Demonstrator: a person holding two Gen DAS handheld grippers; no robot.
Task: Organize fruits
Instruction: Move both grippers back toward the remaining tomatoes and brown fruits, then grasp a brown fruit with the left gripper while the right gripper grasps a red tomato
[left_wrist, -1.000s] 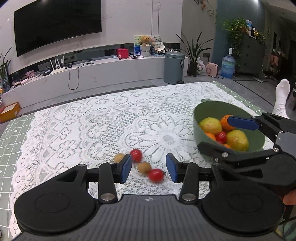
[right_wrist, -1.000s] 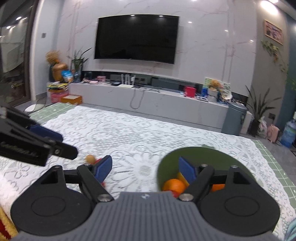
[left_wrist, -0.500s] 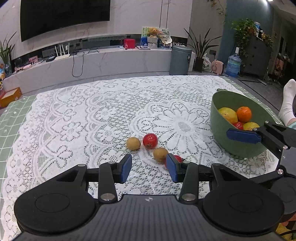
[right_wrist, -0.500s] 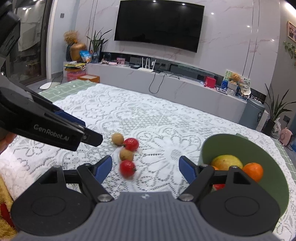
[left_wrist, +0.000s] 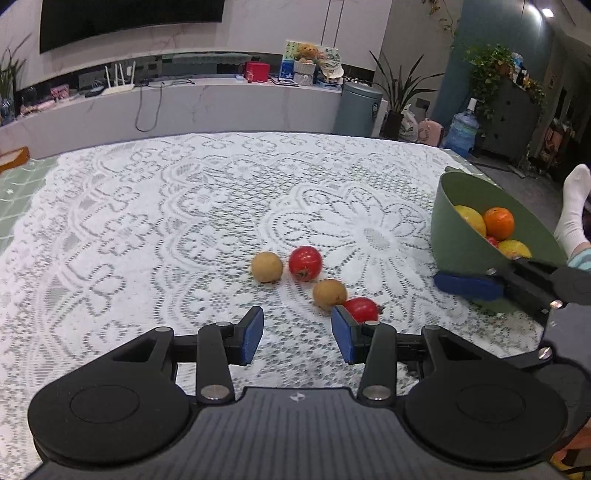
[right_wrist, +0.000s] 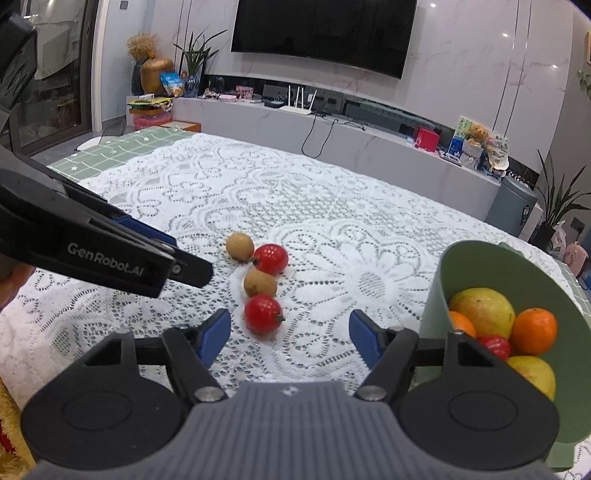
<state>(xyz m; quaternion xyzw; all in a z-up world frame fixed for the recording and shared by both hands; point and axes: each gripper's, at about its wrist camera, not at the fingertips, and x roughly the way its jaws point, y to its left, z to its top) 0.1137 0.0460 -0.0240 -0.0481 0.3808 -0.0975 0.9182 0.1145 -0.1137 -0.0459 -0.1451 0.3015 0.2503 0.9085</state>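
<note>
On the white lace tablecloth (left_wrist: 147, 221), the left gripper (left_wrist: 297, 334) stood spread and empty. Ahead lay four small loose fruits: a tan round fruit (left_wrist: 266, 266), a red tomato (left_wrist: 305, 263), a second tan fruit (left_wrist: 329, 293) and a nearer red tomato (right_wrist: 263, 314). The right gripper (right_wrist: 290, 336), spread but just narrowing, held nothing. Rightmost sat the green plastic bowl (right_wrist: 476, 266) of oranges and mangoes. Picking seemed about to start; next, close on the nearer tomato. The left gripper's side read "GenRobot.AI".
</note>
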